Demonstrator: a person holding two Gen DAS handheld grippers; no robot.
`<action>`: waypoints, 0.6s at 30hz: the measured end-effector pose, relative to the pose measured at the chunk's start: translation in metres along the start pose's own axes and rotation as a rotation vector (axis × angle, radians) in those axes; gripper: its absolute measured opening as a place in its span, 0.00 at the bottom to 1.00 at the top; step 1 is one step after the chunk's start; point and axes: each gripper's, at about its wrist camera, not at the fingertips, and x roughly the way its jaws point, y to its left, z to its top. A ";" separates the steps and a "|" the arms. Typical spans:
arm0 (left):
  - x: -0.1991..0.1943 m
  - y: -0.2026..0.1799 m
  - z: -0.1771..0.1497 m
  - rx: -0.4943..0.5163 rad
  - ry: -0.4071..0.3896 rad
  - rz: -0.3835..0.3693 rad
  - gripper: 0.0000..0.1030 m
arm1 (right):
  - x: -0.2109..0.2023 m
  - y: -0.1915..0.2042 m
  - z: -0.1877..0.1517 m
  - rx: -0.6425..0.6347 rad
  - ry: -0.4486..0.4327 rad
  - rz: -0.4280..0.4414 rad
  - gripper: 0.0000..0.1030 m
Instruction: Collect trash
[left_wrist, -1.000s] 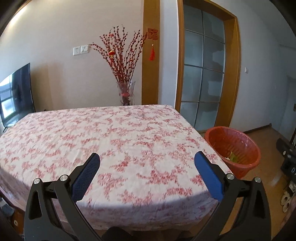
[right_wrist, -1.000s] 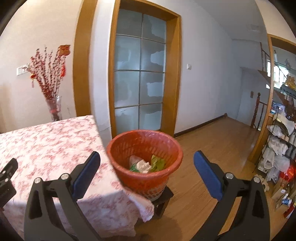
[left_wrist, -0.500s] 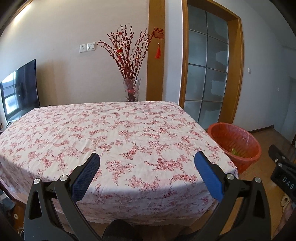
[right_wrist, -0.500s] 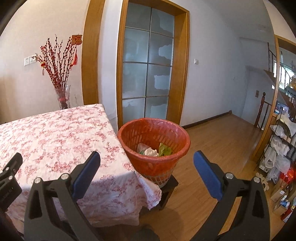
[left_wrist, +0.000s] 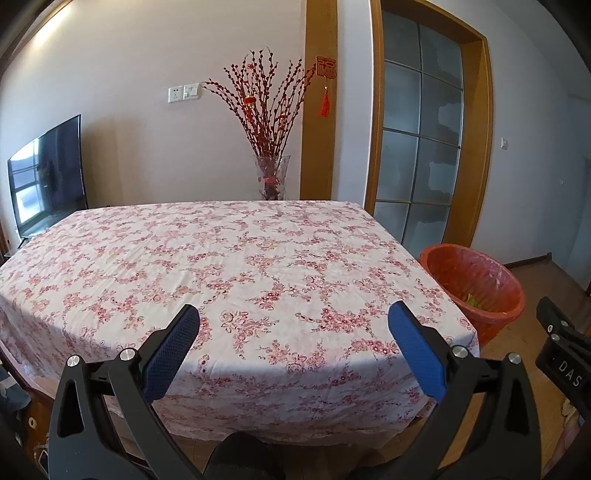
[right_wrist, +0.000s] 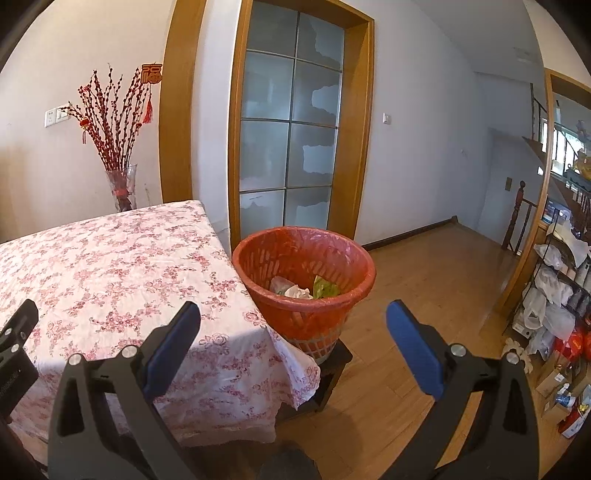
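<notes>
A red plastic waste basket (right_wrist: 317, 317) with a red liner stands on a low dark stool beside the table's right corner. Inside it lie white crumpled paper (right_wrist: 297, 292) and a green wrapper (right_wrist: 325, 287). The same basket (left_wrist: 476, 291) shows at the right in the left wrist view. My left gripper (left_wrist: 293, 332) is open, held back from the near edge of the floral tablecloth (left_wrist: 221, 266), nothing between its fingers. My right gripper (right_wrist: 293, 332) is open too, empty, in front of the basket and short of it. I see no loose trash on the cloth.
A glass vase of red branches (left_wrist: 271, 177) stands behind the table's far edge. A television (left_wrist: 46, 181) is at the left wall. A frosted glass door (right_wrist: 290, 147) rises behind the basket. Cluttered shelves (right_wrist: 557, 295) line the right side, with wooden floor (right_wrist: 436, 280) between.
Both grippers have drawn back from the table and risen a little. More of the cloth and floor shows, and the basket looks smaller and farther. Both stayed open.
</notes>
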 end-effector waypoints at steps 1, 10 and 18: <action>-0.001 0.000 0.000 0.000 -0.002 0.002 0.97 | 0.000 0.000 0.000 0.000 0.000 -0.001 0.96; -0.004 -0.001 -0.001 -0.003 -0.006 0.010 0.97 | -0.001 0.000 -0.003 0.002 0.003 0.001 0.96; -0.005 -0.001 -0.003 -0.008 0.003 0.012 0.97 | -0.002 0.000 -0.005 0.002 0.007 0.004 0.96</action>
